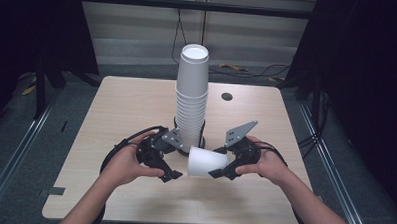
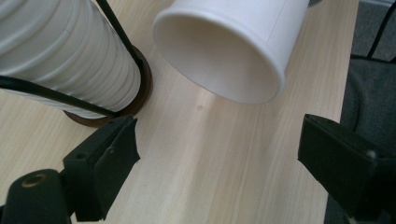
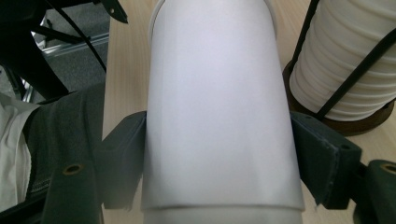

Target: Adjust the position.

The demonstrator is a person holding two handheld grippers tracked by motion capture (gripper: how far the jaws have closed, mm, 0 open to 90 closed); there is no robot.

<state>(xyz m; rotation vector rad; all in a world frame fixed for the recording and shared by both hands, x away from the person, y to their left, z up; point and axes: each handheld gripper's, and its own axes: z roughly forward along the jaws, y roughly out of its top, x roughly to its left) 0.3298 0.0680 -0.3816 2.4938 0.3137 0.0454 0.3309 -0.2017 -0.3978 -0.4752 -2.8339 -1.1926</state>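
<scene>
You will find no readable text, label, brand, number or sign on anything in these three views of the table.

Paper cup [image 3: 219,107]: base and rim cut off at bottom and top edges in right gripper view. Cup stack [image 2: 65,56]: top cut off in left gripper view; stand base [image 1: 201,142] mostly hidden behind grippers.

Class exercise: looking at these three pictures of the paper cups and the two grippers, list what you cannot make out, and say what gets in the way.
- Stack of cups: its count, rims too fine in the high view.
- Stand base: mostly hidden behind the stack in the left gripper view.
- Single cup: its mouth, turned away in the right gripper view.
- Right gripper: jaw tips, hidden by the cup in the high view.
</scene>
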